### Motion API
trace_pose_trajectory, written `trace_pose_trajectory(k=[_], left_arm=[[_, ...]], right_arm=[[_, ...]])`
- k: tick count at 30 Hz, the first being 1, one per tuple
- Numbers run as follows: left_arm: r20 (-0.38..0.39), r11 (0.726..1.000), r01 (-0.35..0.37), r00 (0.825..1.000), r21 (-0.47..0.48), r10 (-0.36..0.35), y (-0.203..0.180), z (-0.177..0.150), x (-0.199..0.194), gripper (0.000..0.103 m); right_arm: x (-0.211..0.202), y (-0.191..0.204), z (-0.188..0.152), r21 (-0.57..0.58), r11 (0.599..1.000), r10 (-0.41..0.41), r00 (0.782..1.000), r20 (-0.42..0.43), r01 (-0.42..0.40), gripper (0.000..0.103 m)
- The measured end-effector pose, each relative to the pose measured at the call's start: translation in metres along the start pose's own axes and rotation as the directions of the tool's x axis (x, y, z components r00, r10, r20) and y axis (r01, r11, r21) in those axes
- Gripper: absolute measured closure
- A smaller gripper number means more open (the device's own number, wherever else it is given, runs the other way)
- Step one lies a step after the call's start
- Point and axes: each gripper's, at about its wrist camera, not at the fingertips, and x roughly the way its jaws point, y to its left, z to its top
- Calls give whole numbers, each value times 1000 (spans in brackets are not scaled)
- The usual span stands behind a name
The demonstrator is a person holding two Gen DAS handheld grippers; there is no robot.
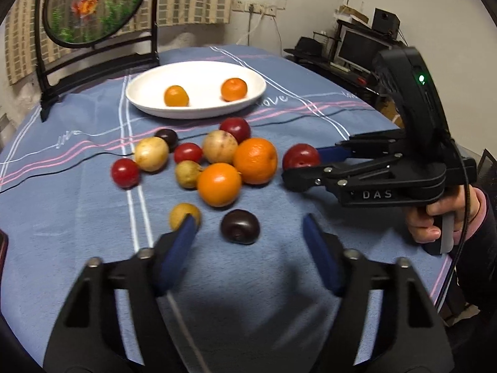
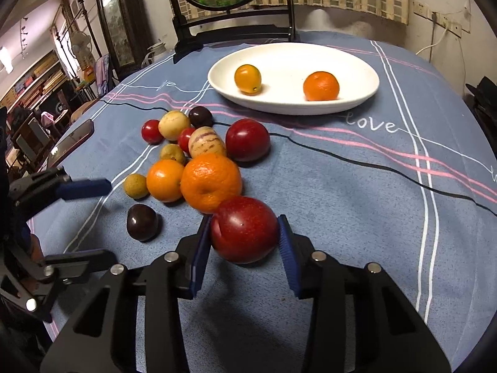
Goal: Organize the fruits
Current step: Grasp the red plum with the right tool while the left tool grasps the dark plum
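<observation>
A white plate [image 1: 198,71] at the back of the table holds two small oranges [image 1: 176,95] [image 1: 234,89]; the plate also shows in the right wrist view [image 2: 357,71]. A pile of oranges, red plums, dark plums and yellowish fruits [image 1: 217,155] lies in front of it. My right gripper [image 2: 243,236] is shut on a large red plum [image 2: 245,230], also seen in the left wrist view [image 1: 300,156]. My left gripper [image 1: 250,233] is open, low over the table, with a dark plum [image 1: 239,226] between its fingers and a small yellow fruit [image 1: 183,214] by the left finger.
A blue striped tablecloth [image 2: 372,202] covers the table. A round painted screen on a black stand [image 1: 93,6] stands at the back left. A phone [image 2: 73,140] lies near the left edge. A desk with a monitor [image 1: 357,46] stands beyond the table's right side.
</observation>
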Motion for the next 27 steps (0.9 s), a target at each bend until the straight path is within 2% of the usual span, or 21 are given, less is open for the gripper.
trace_pose_trajectory(k=[2,5,12,17,21,27], left_arm=[[-22,1000,8,1000,-7,-9,1,1,6,48],[-40,1000,13,999,-14,-14,1,2,12,53],[-75,1000,-13,997,-26,11,2,5,23,54],[-132,997,-20,991,-70,10,10,5,35,54],[-137,998,-27,990,-55,19,7,5,37,55],[-140,998,-33,990,-54,25,6,5,37,65]], right_arm=[[-1,0,-1,4,1000,2,1000,2,-2,60],[-4,0,-2,6,1000,2,1000,9,-2,60],[-7,1,-4,8,1000,10,1000,17,-11,60],[-9,0,-4,10,1000,12,1000,20,-12,60],[-10,0,-5,10,1000,12,1000,22,-12,60],[-9,0,-4,11,1000,11,1000,21,-11,60]])
